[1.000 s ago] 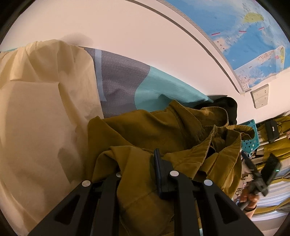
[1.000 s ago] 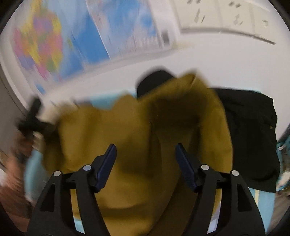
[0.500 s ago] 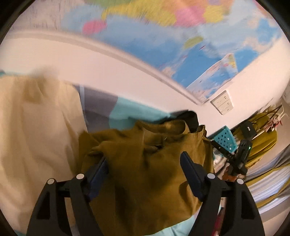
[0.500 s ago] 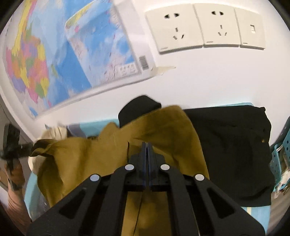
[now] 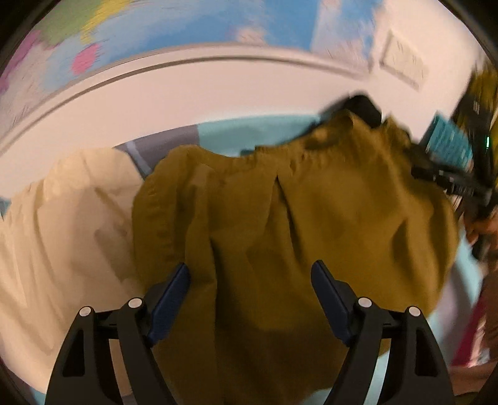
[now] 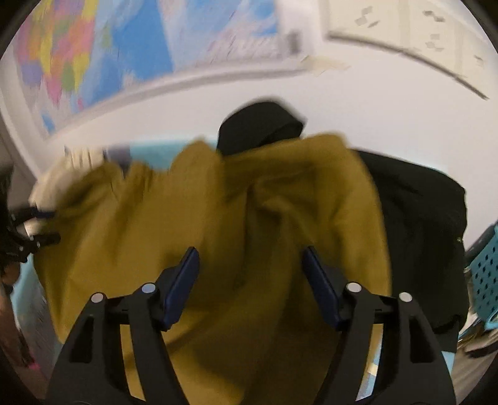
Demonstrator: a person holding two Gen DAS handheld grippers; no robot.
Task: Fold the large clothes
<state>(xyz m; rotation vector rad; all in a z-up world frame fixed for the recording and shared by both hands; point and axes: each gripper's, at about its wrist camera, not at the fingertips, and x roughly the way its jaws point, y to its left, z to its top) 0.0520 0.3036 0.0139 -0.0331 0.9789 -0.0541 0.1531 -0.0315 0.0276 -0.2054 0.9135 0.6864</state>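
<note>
Landmark: we take the mustard-olive garment (image 5: pixel 280 218) as our reference; it lies crumpled in a heap on a teal surface (image 5: pixel 255 134), which we cannot name as bed or tabletop.

Left gripper (image 5: pixel 250 280): we see its blue-padded fingers (image 5: pixel 174 289) spread wide over the near part of the garment, gripping nothing (cloth shows between them, but the pads stand clear of it).

Right gripper (image 6: pixel 250 264): its jaws are opening; the blue fingers (image 6: pixel 183 280) stand apart above the garment's folds, with cloth seen between them and no pad pressing on it.

Garment in the right wrist view (image 6: pixel 218 233): bunched and wrinkled, filling the middle of the picture (much of it is motion-blurred).

Cream cloth (image 5: pixel 62 233): we see it just beside the garment's left edge in the left wrist view, touching it.

Black clothing (image 6: pixel 420 233): it lies against the garment's right side in the right wrist view, and a dark hump of it (image 6: pixel 258 127) rises behind the garment.

Teal perforated basket (image 6: pixel 485 274): to the right of the garment, beyond the black clothing.

Wall map (image 6: pixel 109 46): on the white wall behind the garment.

Wall sockets (image 6: pixel 404 25): on the wall behind the garment, right of the map (blurred).
</note>
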